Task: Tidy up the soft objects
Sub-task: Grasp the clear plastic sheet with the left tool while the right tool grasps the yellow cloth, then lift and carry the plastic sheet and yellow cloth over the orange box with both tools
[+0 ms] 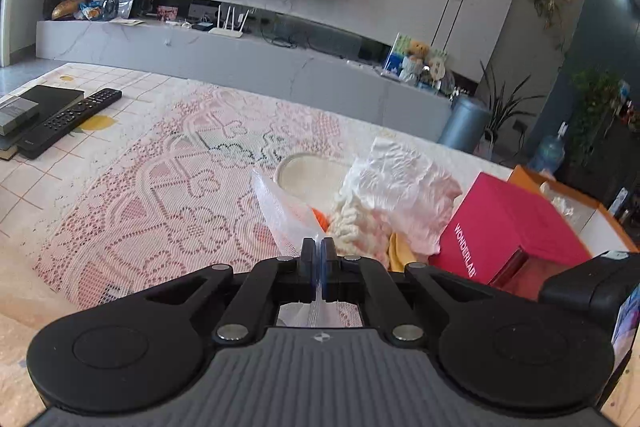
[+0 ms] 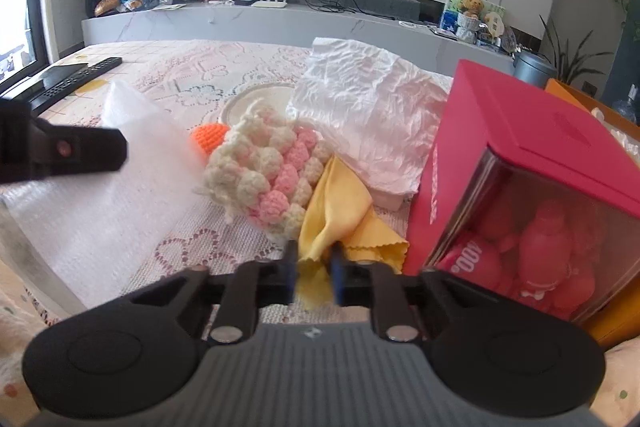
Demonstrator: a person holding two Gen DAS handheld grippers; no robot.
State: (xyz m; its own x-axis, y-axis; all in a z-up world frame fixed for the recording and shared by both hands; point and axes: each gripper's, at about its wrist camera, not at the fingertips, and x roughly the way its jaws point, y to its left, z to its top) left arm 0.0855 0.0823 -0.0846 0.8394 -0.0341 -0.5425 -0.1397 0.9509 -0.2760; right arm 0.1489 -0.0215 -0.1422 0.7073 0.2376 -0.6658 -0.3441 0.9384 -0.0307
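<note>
A lace-patterned tablecloth covers the table. On its right side stands a magenta box with a clear window. Left of it lies a crumpled white sheet, and the bubble-wrap sheet spreads at the left. Between them sits a crocheted pink-and-cream piece with an orange knitted ball behind it. A yellow cloth lies against the crochet. The left gripper is clamped on the bubble wrap's edge. The right gripper frames the yellow cloth's corner, its jaws blurred; they read as pinching it.
</note>
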